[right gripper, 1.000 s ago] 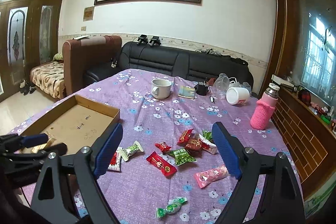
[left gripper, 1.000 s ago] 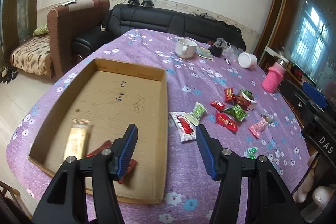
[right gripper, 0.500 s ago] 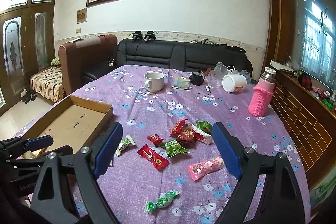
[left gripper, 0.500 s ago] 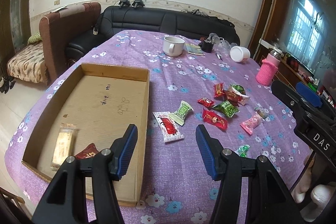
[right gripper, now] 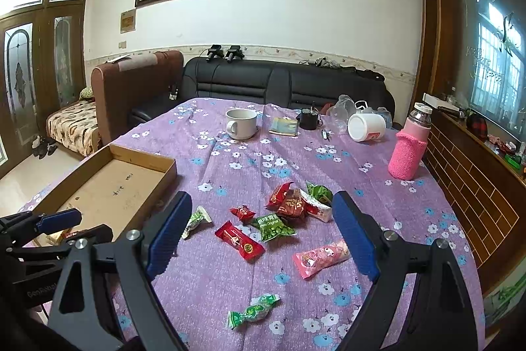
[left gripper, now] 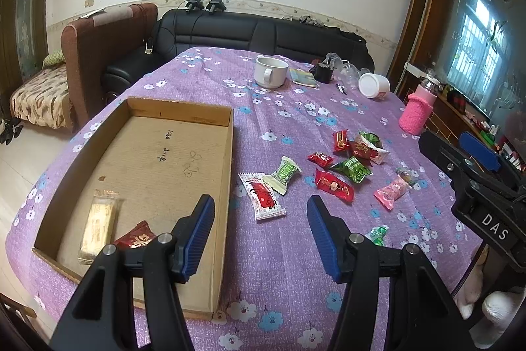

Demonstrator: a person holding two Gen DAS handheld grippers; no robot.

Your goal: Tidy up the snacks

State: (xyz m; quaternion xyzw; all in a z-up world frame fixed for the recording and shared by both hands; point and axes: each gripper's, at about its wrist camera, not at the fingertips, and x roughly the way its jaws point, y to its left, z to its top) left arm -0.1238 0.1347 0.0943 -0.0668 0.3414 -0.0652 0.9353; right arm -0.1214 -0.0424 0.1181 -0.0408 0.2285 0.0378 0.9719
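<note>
A shallow cardboard tray (left gripper: 227, 153) lies on the left of the purple flowered tablecloth. It holds a pale wrapped bar (left gripper: 98, 219) and a red packet (left gripper: 136, 237). Loose snacks lie to its right: a white-and-red packet (left gripper: 264, 196), a pale green candy (left gripper: 284, 173), a long red packet (right gripper: 238, 240), a green pea packet (right gripper: 274, 226), a pink packet (right gripper: 320, 257) and a green twist candy (right gripper: 253, 311). My left gripper (left gripper: 259, 203) hovers open and empty by the tray's right wall. My right gripper (right gripper: 261, 199) hangs wide open above the snacks.
At the far side stand a white mug (right gripper: 241, 122), a tipped white cup (right gripper: 366, 127), a small black cup (right gripper: 309, 119) and a booklet (right gripper: 284, 125). A bottle in a pink sleeve (right gripper: 409, 153) stands near the right edge. A black sofa (right gripper: 282, 81) runs behind the table.
Both views drifted slightly rightward early in the second, then held still. The jaws kept their widths and no snack moved.
</note>
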